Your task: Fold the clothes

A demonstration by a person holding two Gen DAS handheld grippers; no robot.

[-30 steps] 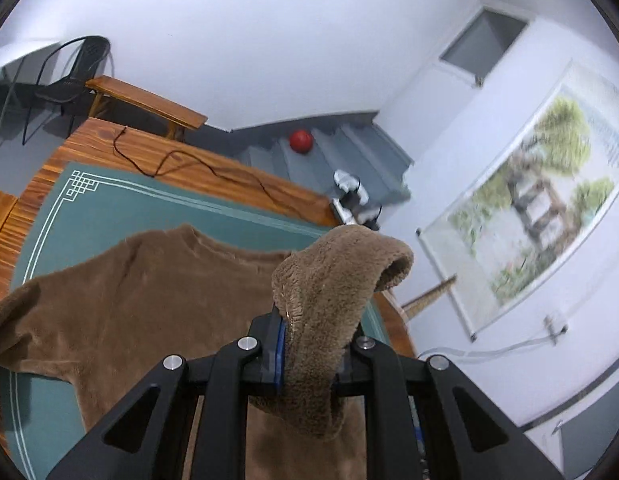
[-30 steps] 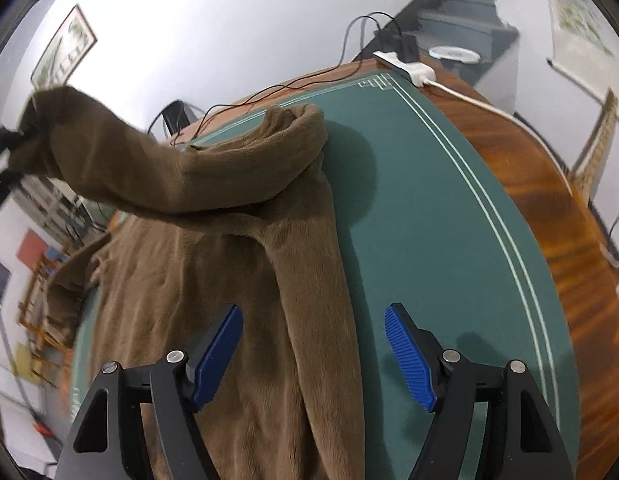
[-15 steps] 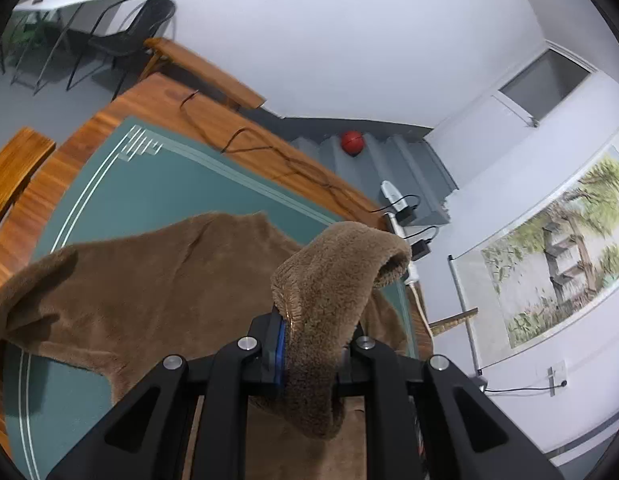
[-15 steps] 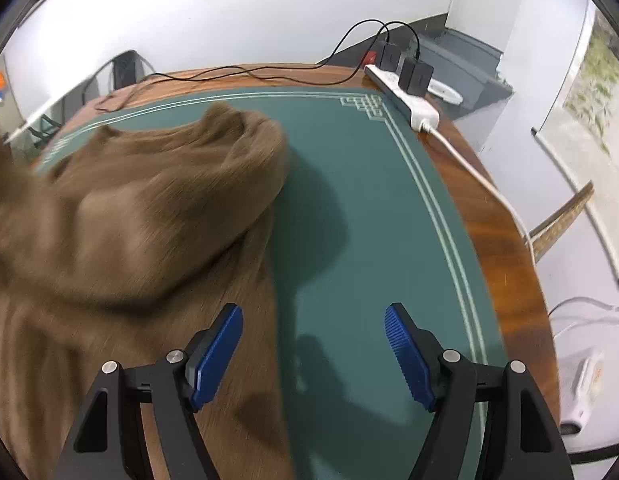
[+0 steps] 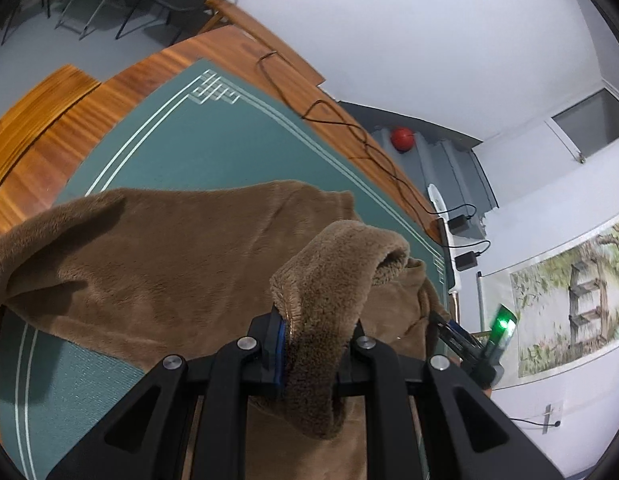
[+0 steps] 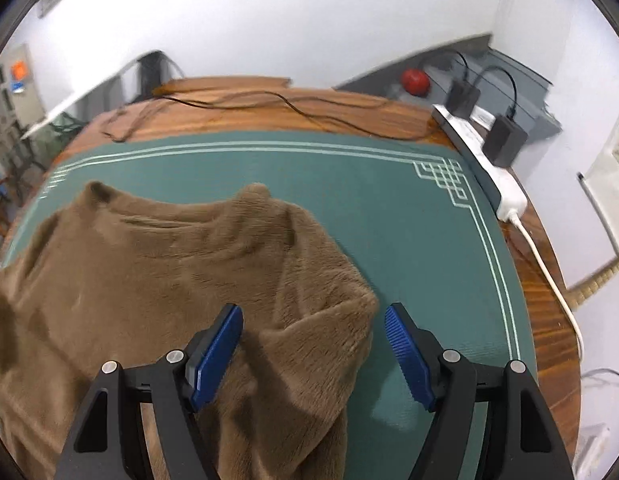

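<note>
A brown fleece sweater [image 5: 161, 264] lies spread on the green mat [image 5: 213, 144]. My left gripper [image 5: 315, 344] is shut on its sleeve cuff [image 5: 337, 280], which stands up folded over the sweater's body. The right wrist view shows the same sweater [image 6: 169, 280] with its neckline toward the far side and its folded shoulder [image 6: 329, 312] in front. My right gripper [image 6: 313, 340] hovers open over that shoulder, its blue pads [image 6: 217, 352] apart and not pressing the cloth. The right gripper [image 5: 461, 340] with a green light also shows at the right of the left wrist view.
The mat covers a wooden table [image 6: 269, 116]. A black cable [image 6: 245, 102] runs along the far edge. A white power strip [image 6: 493, 172] with two black adapters lies at the right edge. A red ball [image 6: 415, 80] sits on grey steps behind. Chairs [image 5: 177, 0] stand beyond the table.
My left gripper has come down toward the sweater with the cuff still in it. My right gripper has swept sideways across the mat and now hangs over the folded shoulder.
</note>
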